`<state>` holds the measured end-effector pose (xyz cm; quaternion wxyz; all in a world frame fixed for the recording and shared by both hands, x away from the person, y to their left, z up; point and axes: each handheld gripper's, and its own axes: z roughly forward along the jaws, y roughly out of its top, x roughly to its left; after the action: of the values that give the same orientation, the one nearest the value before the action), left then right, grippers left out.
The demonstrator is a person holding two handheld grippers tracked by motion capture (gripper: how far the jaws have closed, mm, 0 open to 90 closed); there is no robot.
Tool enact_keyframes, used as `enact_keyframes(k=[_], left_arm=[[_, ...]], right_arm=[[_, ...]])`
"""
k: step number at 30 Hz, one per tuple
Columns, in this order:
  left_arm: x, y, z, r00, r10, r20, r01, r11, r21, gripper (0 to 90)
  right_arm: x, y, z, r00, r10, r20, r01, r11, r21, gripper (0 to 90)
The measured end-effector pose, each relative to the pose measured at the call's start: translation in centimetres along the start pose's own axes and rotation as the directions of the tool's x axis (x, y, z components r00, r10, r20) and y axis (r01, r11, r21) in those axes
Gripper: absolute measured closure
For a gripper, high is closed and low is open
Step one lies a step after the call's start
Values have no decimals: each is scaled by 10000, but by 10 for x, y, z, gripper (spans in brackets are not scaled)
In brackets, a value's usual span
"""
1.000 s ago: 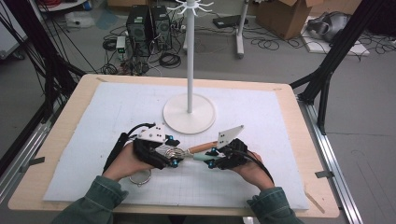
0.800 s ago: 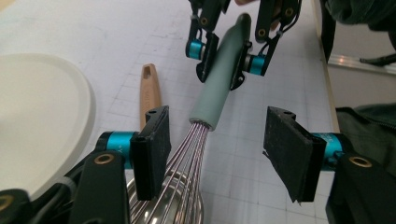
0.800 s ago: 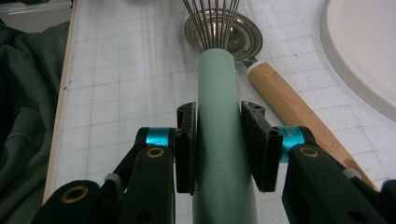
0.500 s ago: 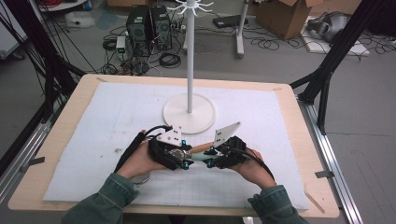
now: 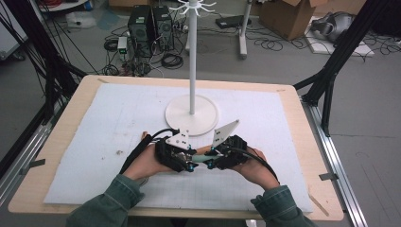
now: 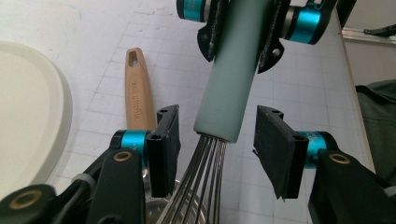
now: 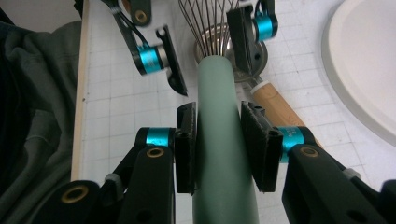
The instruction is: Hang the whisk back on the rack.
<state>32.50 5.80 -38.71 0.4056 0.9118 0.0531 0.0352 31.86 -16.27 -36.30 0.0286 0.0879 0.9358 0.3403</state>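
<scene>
Jaws of the right gripper point(image 7: 218, 149) pinched the whisk's green handle point(image 7: 223, 154) above the white mat point(image 5: 94, 132), while the left gripper point(image 6: 217, 151), closing but not yet touching, straddled the handle's wire end beside a wooden-handled utensil point(image 6: 139, 88).

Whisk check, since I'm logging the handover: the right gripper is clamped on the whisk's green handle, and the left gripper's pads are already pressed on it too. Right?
Not quite. The right gripper is clamped on the whisk, but the left gripper isn't gripping yet: its jaws have been closing, and the left gripper view shows gaps between both pads and the whisk's wires.
</scene>
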Motion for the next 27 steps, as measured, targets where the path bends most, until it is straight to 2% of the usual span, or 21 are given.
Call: enact_keyframes(k=[8, 12, 16, 18, 20, 24, 27], left_arm=[[0, 6, 3, 9999, -28, 131, 27, 9999, 120, 571], [0, 10, 2, 9996, 94, 280, -98, 9998, 145, 650], [-1, 14, -1, 9993, 206, 319, -208, 9998, 41, 663], [-1, 15, -2, 9996, 212, 177, -213, 9998, 32, 671], [-1, 17, -4, 9995, 184, 268, -183, 9998, -51, 675], [1, 19, -10, 9998, 127, 152, -124, 9998, -178, 680], [2, 20, -17, 9999, 83, 124, -78, 9991, -406, 682]], right_arm=[[3, 11, -6, 9998, -158, -75, 158, 9999, 1, 673], [4, 15, -9, 9997, -235, -27, 235, 9997, 30, 672], [3, 14, -15, 9997, -232, -68, 229, 9990, -396, 661], [3, 12, -21, 9998, -198, -93, 191, 9973, -709, 593], [2, 8, -30, 10000, -7, -66, -1, 9931, -1174, 564], [1, -1, -43, 9993, 365, 88, -340, 9792, -1999, 471], [2, -9, -52, 9978, 633, 218, -553, 9627, -2648, 441]])
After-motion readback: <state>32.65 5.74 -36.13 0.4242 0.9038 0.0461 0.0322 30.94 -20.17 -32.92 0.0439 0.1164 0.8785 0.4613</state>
